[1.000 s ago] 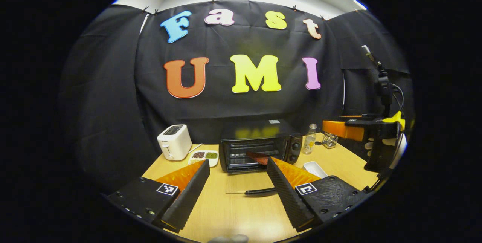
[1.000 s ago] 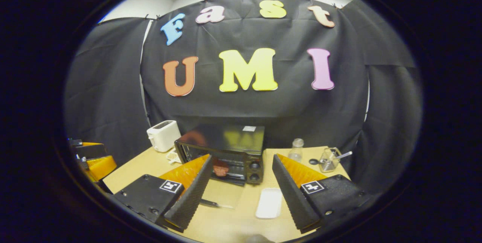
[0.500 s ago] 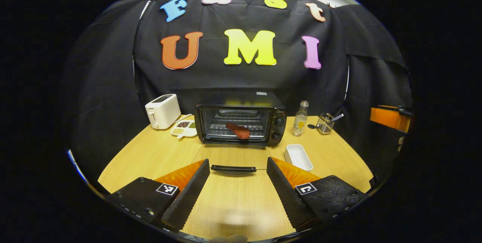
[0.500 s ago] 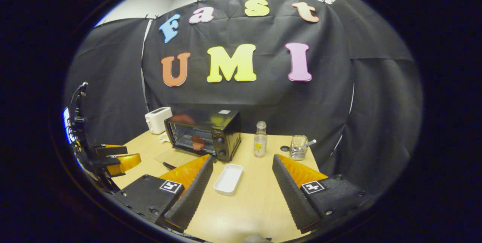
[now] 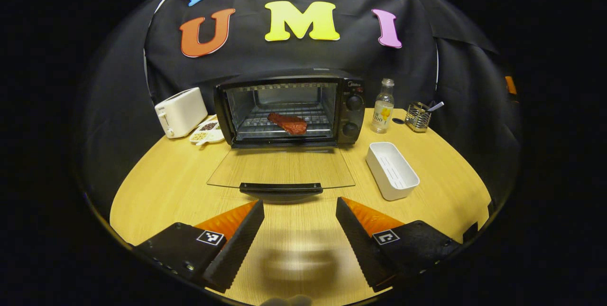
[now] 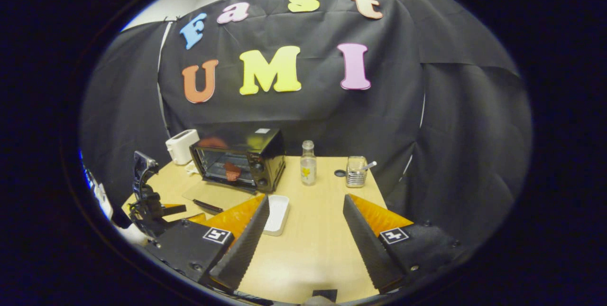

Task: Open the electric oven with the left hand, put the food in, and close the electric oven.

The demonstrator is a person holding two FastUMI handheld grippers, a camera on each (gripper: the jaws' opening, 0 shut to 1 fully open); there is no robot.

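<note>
Left tongs (image 5: 299,230) spread and empty, now dropped closer to the door handle (image 5: 280,187), steak (image 5: 288,123) already inside toaster oven (image 5: 289,109); right tongs (image 6: 306,235) spread, backed off; closing's next.

Food (image 5: 288,123) lies in oven (image 5: 289,109); toaster (image 5: 180,112) left, tray (image 5: 391,171) right.

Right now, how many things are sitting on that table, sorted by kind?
Appliances: 2, the oven and the toaster
Food: 1, the meat on the oven rack
Dishes: 2, the white tray and the small divided dish
Bottles: 1
Wire holders: 1
Total: 7
</note>
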